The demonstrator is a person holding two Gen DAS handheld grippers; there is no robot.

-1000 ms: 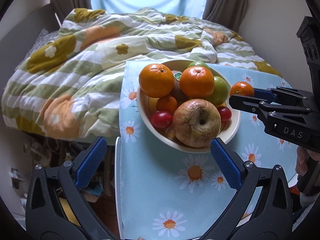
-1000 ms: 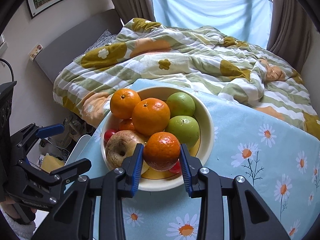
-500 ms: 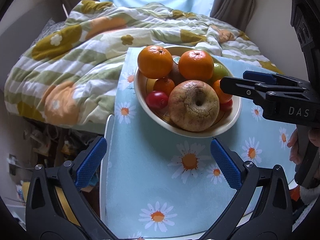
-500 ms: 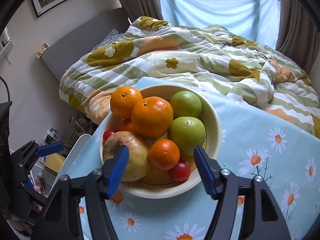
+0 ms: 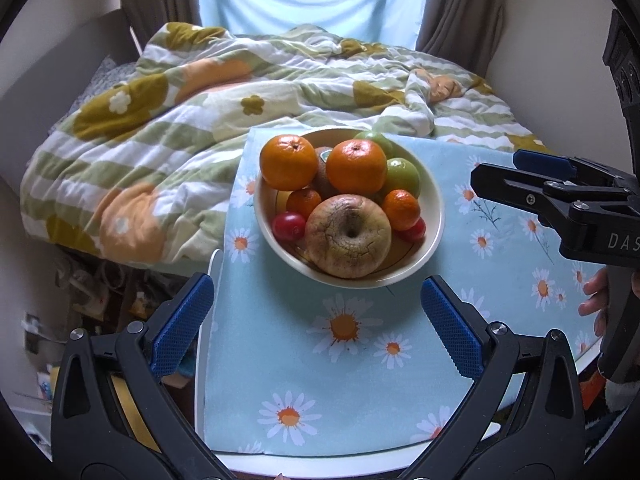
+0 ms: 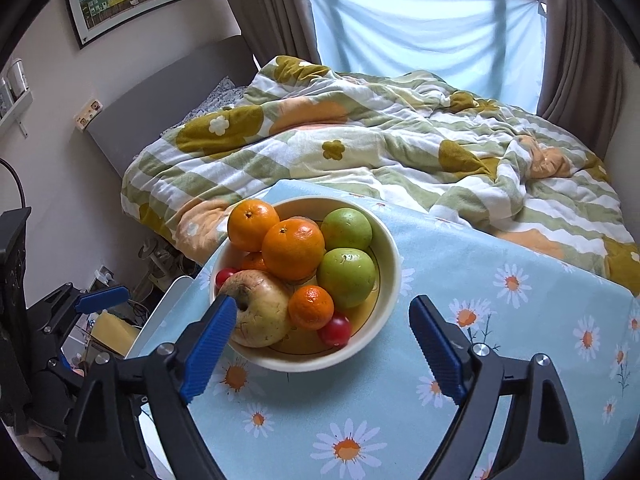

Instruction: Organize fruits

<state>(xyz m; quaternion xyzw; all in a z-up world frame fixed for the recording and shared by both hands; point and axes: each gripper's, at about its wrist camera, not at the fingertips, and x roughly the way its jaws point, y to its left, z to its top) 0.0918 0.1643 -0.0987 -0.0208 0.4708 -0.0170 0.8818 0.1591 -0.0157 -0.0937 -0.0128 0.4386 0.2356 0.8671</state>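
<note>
Hovering with jaws wide, just opened and empty, the right hand-held gripper [image 6: 322, 344] faces the small mandarin [image 6: 311, 307] at twelve o'clock in the bowl [image 6: 390, 256].

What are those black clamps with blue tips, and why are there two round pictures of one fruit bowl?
Those are hand-held grippers, no robot: a person's hand holds one. Each carries a wide-angle camera looking along its fingers, hence two views. The left gripper and right gripper are both open and empty; the right one's jaws have just been opening. A bowl on the daisy tablecloth holds oranges, green apples, small red fruits and a big wrinkled apple. Behind is a bed with a quilt.
</note>
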